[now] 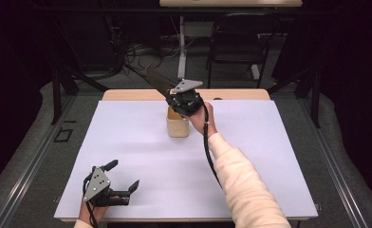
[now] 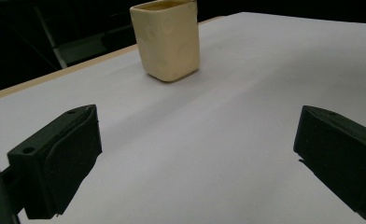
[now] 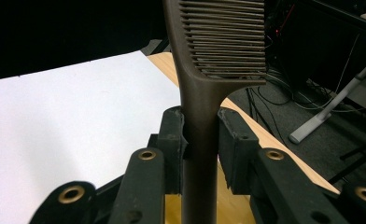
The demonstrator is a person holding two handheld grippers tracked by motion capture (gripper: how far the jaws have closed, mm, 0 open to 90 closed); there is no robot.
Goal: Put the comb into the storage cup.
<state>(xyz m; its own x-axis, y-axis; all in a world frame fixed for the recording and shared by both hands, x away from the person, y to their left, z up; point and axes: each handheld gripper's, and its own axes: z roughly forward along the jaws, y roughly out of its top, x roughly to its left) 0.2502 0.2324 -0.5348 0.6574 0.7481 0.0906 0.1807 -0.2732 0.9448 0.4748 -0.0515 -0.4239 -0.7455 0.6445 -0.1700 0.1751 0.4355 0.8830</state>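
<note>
Gripped by its handle between the closed jaws of the right gripper [image 3: 200, 135], a dark comb [image 3: 218, 42] is held above the cup [image 1: 177, 124], its toothed end pointing up and away toward the table's far edge. In the right gripper view the pads are seen pressed against both sides of the handle, and the handle runs down past them toward the yellow cup opening below. The cream cup is seen standing upright on the white sheet [image 1: 250, 161], a little beyond the table's middle and just inside the far wooden strip [image 1: 127, 95]. Bare sheet is left on every side of the cup, widest toward the near edge and toward the right. The right forearm, in a pale sleeve [image 1: 243, 185], is laid diagonally across the right half of the sheet.

The left gripper [image 1: 124, 175] is held low at the near left corner, close to the sheet's near edge, well apart from the cup. Its jaws are spread wide with nothing between them, and open sheet is seen between them and the cup [image 2: 168, 39]. Beyond the far edge, a chair [image 1: 236, 42] and floor cables [image 1: 136, 52] are seen in the dark.
</note>
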